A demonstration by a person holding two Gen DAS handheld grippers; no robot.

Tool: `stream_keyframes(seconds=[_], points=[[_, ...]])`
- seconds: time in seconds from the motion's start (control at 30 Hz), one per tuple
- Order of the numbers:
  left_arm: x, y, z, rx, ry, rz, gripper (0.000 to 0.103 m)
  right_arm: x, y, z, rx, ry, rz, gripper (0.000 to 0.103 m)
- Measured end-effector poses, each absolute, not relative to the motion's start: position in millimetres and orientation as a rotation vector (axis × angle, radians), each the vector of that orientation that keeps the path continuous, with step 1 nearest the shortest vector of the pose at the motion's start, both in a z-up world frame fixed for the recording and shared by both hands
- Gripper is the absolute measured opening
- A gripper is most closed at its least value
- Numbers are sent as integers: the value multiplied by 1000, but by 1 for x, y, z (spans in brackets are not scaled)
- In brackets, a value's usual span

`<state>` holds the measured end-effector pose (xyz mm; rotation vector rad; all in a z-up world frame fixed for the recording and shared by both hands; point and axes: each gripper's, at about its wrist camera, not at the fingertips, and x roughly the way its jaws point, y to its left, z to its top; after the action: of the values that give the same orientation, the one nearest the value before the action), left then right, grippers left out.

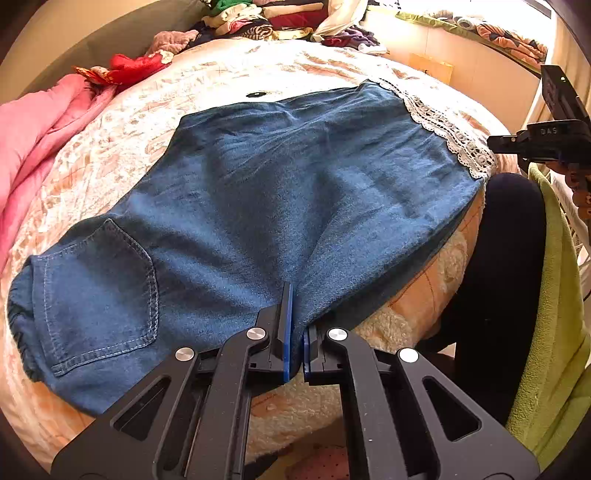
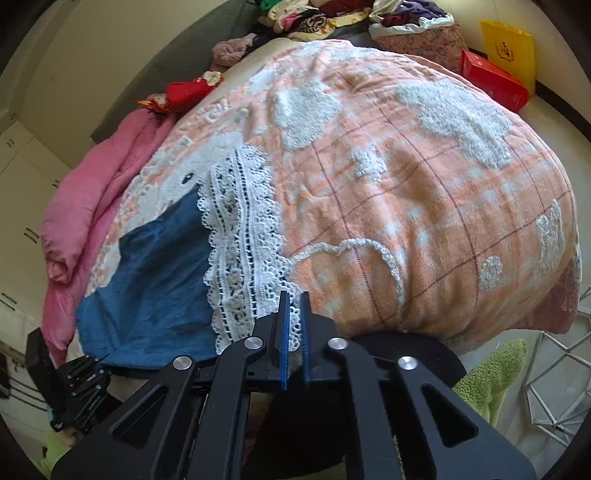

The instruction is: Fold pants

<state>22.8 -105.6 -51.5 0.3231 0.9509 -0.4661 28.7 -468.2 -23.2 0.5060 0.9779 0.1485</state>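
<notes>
At the near edge of the bed (image 2: pixel 424 184), both tongs are clenched on the pants (image 1: pixel 258 192). The left tongs (image 1: pixel 295 332) pinch the denim at the near hem-side fold, roughly midway along the garment, with cloth bunching up into the closed blue pads. The right tongs (image 2: pixel 293 332) grip the lace trim (image 2: pixel 243 240) at the leg end, the white edging caught between pads that stand almost together.

The pants lie flat on the orange-and-white blanket (image 2: pixel 369 129), long axis running along the near edge of the bed: waistband and back pocket (image 1: pixel 99 295) off to the left, lace hem to the right. So the garment stretches away leftward and forward from both grips, and the left tongs are the nearer to the waist.

I'd judge the fold turns on carrying the lace end leftward over the denim toward the pocket, with the left grip as the hinge.

Farther back, a pink quilt (image 1: pixel 40 147) sits along the left edge, and heaped clothes (image 1: pixel 273 18) crowd the far end.
</notes>
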Motion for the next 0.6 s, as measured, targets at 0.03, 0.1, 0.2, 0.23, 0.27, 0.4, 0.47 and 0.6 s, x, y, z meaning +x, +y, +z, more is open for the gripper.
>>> stream_keyframes(seconds=[0.03, 0.1, 0.2, 0.23, 0.27, 0.4, 0.47, 0.6], points=[[23, -105, -52, 319, 954, -465, 0, 28, -468, -21, 502, 975, 156, 8], [24, -105, -52, 317, 955, -465, 0, 26, -466, -18, 488, 965, 170, 21], [24, -105, -52, 317, 956, -462, 1, 28, -461, -21, 462, 982, 167, 41], [24, -105, -52, 317, 956, -462, 1, 30, -458, -23, 452, 997, 173, 41], [23, -105, -52, 318, 956, -462, 1, 32, -455, -25, 439, 1013, 177, 39], [21, -107, -51, 328, 956, -467, 1, 34, -439, -31, 338, 1028, 201, 6], [20, -108, -52, 330, 959, -468, 3, 32, -439, -29, 333, 1006, 190, 6], [21, -109, -59, 330, 980, -468, 5, 33, -443, -34, 330, 1025, 167, 6]])
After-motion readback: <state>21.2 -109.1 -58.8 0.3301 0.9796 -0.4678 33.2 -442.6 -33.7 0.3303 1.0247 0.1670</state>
